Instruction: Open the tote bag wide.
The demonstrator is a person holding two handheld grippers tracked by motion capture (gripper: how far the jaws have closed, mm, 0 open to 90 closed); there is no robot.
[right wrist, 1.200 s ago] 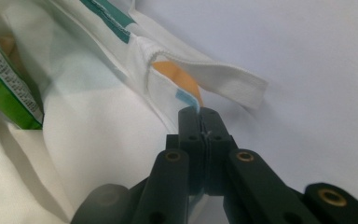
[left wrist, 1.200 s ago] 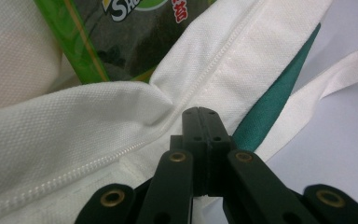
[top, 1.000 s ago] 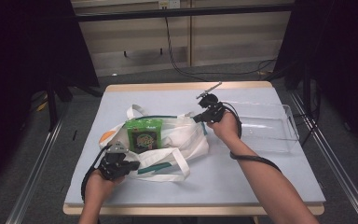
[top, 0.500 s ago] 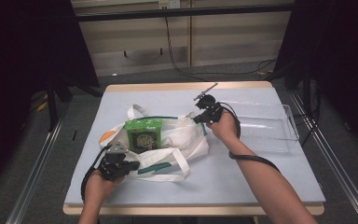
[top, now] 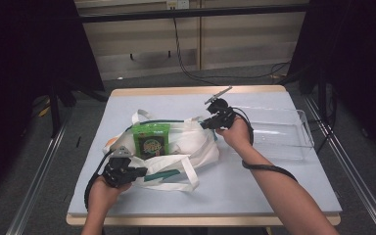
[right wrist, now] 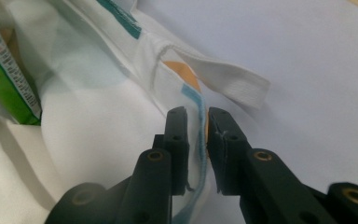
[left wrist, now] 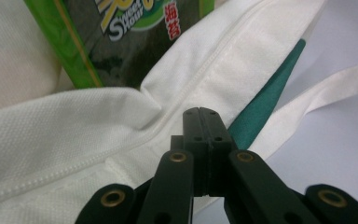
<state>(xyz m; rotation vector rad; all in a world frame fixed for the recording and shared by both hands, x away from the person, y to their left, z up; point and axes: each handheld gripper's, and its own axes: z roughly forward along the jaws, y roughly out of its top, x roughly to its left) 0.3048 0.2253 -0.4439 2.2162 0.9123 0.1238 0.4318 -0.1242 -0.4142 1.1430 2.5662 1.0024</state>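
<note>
just parted a little: right gripper (right wrist: 197,119), bag edge loose between its jaws, forearm stretched across to the far rim. left gripper (left wrist: 204,128) clamped on white tote bag (top: 196,147) near hem, mid-table, green snack box (top: 151,139) inside.

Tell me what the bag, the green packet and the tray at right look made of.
Bag: white woven cloth, matte; weave and stitched seams show. Green packet: likely glossy printed film or card. Tray: clear, probably plastic; the table shows through its walls.
</note>
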